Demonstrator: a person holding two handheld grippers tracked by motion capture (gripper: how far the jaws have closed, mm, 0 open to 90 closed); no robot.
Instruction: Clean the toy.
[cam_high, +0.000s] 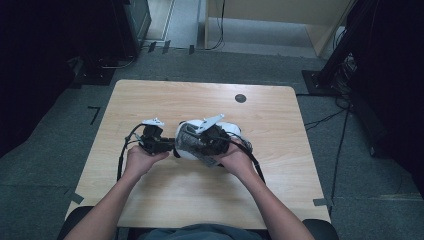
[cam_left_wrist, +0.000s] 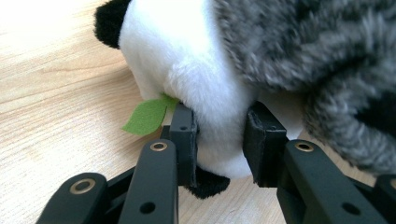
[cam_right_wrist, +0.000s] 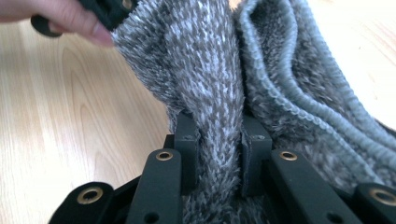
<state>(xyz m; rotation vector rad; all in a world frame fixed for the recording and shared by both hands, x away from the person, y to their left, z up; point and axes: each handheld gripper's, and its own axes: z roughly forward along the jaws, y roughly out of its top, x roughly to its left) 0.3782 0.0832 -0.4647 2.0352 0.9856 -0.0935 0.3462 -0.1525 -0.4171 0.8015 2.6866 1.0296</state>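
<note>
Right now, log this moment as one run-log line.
left gripper: shut on plush panda | right gripper: shut on grey knit fabric | site: wooden table

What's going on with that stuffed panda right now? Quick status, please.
Left tool shut on plush panda. Right tool shut on fuzzy grey cloth draped over it. Both on the wooden table; nothing blocking.
</note>
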